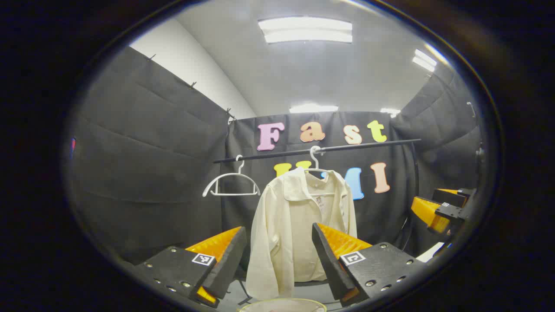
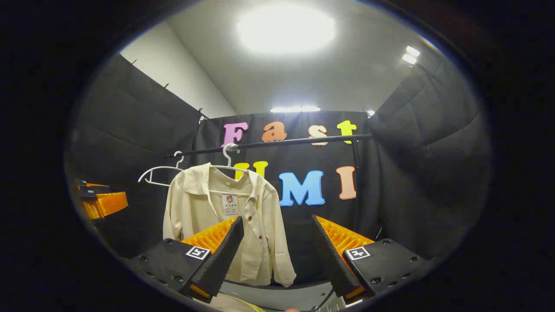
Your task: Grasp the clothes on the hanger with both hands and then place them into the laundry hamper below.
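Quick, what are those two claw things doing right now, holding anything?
Left gripper: open, holding nothing, facing the shirt.
Right gripper: open, holding nothing.
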The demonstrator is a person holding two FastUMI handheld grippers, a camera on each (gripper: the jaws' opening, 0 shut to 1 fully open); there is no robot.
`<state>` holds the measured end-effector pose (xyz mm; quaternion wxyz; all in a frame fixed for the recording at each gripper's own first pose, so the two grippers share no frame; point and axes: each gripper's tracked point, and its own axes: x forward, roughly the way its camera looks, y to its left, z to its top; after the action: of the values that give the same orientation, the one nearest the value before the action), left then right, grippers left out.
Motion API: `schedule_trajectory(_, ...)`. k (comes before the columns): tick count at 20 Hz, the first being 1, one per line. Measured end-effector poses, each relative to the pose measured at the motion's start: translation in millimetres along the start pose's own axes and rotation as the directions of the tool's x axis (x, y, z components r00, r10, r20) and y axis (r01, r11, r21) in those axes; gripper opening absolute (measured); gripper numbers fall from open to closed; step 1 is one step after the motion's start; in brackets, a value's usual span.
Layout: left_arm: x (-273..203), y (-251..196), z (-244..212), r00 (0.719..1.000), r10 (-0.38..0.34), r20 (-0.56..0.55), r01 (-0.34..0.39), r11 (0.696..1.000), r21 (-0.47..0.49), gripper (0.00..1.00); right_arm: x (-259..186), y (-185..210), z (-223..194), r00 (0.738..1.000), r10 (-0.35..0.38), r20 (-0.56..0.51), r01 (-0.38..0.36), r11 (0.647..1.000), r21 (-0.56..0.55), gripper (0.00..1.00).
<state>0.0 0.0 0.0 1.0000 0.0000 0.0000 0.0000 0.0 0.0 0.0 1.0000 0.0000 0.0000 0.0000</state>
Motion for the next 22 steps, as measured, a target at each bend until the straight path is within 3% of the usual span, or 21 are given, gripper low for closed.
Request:
schedule_trajectory(15,7.7,-9.1,-2.8,1.000,0.016,-0.002,-0.016,1.000,0.017,0.89,5.4,-1.5,-5.5,1.000,0.020,-0.008,-0.020,1.000,0.008,0.96)
schedule_trajectory(22,29.6,-20.2,-7.2,0.999,0.034,-0.016,-0.034,0.999,0.017,0.89,28.0,-10.1,-10.7,0.999,0.037,-0.023,-0.037,0.999,0.012,0.96)
